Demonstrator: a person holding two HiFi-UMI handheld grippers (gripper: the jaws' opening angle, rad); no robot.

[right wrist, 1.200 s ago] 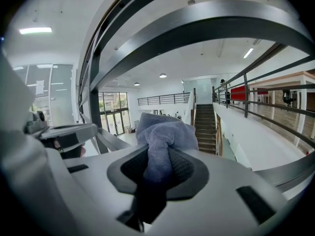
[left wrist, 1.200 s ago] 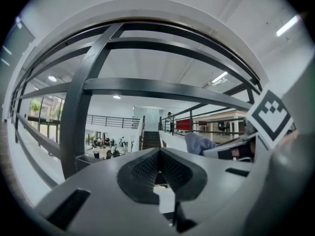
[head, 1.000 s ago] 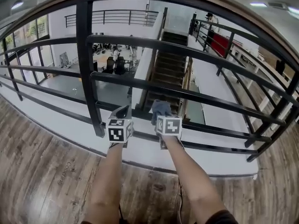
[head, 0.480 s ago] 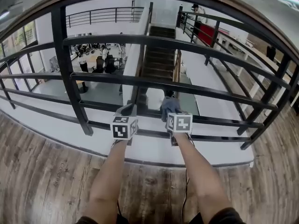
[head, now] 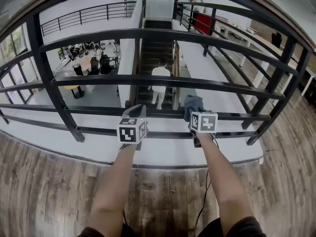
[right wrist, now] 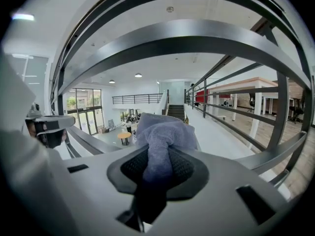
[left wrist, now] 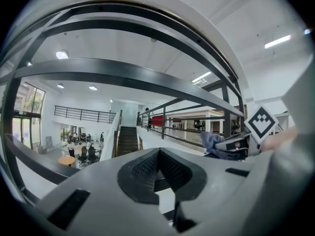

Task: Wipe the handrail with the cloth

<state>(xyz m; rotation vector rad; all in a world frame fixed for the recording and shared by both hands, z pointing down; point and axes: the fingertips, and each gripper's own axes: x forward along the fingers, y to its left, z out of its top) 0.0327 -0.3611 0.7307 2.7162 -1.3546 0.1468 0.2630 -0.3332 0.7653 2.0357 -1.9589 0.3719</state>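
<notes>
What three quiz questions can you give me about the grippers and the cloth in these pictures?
1. True or false: the left gripper holds the cloth.
2. Pick one: the cloth is A red, B blue-grey, C yellow.
3. Fill the gap: the floor is made of ____.
Key: 1 false, the right gripper is shut on the cloth, and the left gripper is shut with nothing in it; 2 B; 3 wood.
</notes>
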